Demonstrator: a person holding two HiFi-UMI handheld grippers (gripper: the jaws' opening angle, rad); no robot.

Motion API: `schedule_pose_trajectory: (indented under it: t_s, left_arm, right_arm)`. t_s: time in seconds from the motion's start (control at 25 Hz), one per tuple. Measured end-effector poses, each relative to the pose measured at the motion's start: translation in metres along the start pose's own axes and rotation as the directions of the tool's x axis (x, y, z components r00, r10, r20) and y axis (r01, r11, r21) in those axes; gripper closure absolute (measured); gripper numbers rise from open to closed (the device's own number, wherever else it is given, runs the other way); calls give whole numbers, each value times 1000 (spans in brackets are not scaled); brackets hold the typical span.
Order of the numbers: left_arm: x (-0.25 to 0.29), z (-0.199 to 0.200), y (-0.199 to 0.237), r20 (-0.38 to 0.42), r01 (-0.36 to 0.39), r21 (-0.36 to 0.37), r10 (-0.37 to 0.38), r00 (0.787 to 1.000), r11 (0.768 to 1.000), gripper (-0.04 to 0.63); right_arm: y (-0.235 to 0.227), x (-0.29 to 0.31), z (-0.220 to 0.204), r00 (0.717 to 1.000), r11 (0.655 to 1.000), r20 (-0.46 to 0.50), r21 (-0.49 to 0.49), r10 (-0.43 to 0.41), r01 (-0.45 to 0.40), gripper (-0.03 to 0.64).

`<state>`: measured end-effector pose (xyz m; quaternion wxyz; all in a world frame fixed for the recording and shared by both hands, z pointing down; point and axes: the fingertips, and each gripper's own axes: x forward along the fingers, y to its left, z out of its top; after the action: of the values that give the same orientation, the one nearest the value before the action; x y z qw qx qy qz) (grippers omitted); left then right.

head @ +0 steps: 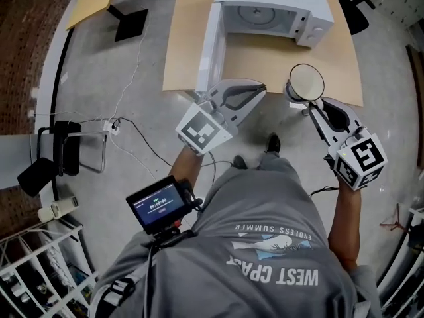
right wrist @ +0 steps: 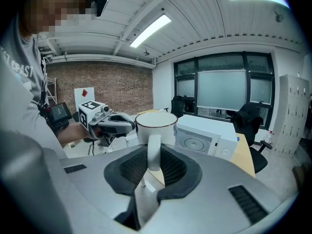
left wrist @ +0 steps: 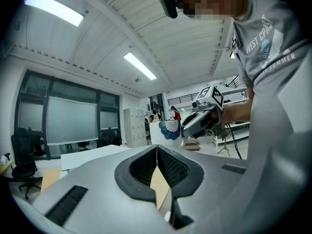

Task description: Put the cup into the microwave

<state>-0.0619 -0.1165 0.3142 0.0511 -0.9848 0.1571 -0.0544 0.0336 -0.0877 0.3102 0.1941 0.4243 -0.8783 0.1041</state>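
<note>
White cup [head: 306, 83] held in right tongs [head: 307, 105] at table [head: 265, 61] edge, open microwave [head: 278, 12] beyond, left tongs [head: 258, 88] alongside.

Three cameras: one overhead, one on each gripper

The head view looks steeply down over the person's [head: 265, 270] shoulders, with the left gripper [head: 257, 89] and right gripper [head: 299, 99] close below and the table [head: 265, 61] and microwave [head: 271, 15] farther off. The left gripper view sits right behind its closed jaws and faces level across the person's front, towards the right gripper. The right gripper view looks along its jaws, past the cup [right wrist: 156, 125] they clamp, and shares the microwave and left gripper with the head view.
</note>
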Motion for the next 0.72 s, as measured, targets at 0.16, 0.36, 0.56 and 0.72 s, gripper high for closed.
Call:
schedule_pose_trajectory:
  t_s: [0.16, 0.36, 0.56, 0.72]
  left_arm:
    - [0, -4, -2, -3, 9, 13, -8, 1000, 1000, 574]
    - [1, -11, -4, -13, 17, 30, -17, 1000, 999, 574]
    - [5, -12, -1, -26, 19, 38, -18, 999, 999, 574]
    - [4, -17, 1, -42, 7, 38, -6, 999, 999, 574]
  right_arm:
    - [0, 10, -6, 1000, 1000, 27, 2, -1, 1, 546]
    - [1, 21, -7, 998, 1000, 53, 1, 16, -16, 548]
    - [-8, 30, -13, 999, 1000, 49, 20, 17, -18, 548]
    - [-13, 41, -21, 998, 999, 49, 35, 25, -27, 547]
